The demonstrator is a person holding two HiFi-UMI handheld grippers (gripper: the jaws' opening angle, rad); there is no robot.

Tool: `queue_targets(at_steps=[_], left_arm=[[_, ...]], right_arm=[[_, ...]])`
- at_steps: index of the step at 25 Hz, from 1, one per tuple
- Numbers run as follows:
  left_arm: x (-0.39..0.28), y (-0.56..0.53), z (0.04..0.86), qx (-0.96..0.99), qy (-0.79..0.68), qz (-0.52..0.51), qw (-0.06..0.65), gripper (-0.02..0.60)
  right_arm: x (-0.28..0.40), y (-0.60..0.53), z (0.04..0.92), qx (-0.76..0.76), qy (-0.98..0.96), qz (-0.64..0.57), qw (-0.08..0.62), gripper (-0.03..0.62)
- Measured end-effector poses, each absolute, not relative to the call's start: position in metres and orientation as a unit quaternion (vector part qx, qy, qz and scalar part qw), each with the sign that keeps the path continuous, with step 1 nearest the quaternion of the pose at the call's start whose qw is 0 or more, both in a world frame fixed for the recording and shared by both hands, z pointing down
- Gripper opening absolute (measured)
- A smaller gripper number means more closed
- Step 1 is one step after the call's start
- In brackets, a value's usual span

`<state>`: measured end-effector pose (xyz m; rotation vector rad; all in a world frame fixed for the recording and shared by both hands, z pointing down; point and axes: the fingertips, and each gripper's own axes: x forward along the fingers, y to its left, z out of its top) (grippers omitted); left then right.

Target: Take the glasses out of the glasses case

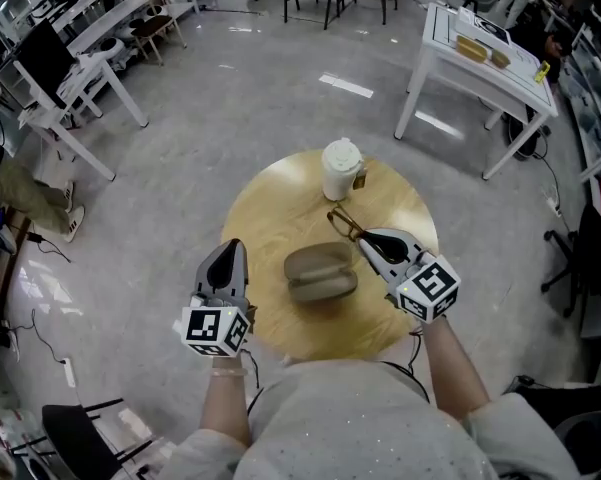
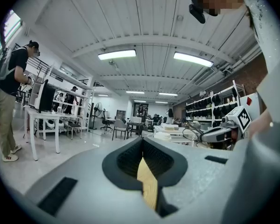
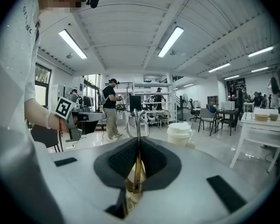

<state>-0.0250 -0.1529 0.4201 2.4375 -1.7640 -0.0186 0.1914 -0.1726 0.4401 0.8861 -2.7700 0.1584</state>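
Parks left gripper (image 1: pixel 231 249), shut and empty, beside closed taupe oval case (image 1: pixel 320 271); pinches thin gold wire-framed glasses (image 1: pixel 342 220) by one temple in clamped right gripper (image 1: pixel 366 237), held clear of it.

You stood in a large open lab or workshop hall. Long fluorescent strip lights (image 2: pixel 117 55) hung under a white ribbed ceiling (image 2: pixel 144 22). A glossy grey floor (image 1: pixel 240 98) ran out to white metal-legged workbenches (image 1: pixel 100 68) with a black monitor (image 1: pixel 42 58) at the far left. Tall white shelving racks (image 2: pixel 210 107) stood along the right.
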Motion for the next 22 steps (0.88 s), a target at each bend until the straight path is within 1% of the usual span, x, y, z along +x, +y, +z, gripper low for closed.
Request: queue_targets(at_steps=[13, 22], left_arm=[[-0.02, -0.159, 0.409, 0.814, -0.578, -0.013, 0.05, 0.005], [-0.017, -0.161, 0.404, 0.817, -0.575, -0.015, 0.044, 0.005]], right_arm=[[0.207, -0.177, 0.424, 0.341, -0.936, 0.04, 0.082, 0.021], [0.221, -0.181, 0.412, 0.371, -0.926, 0.051, 0.044, 0.021]])
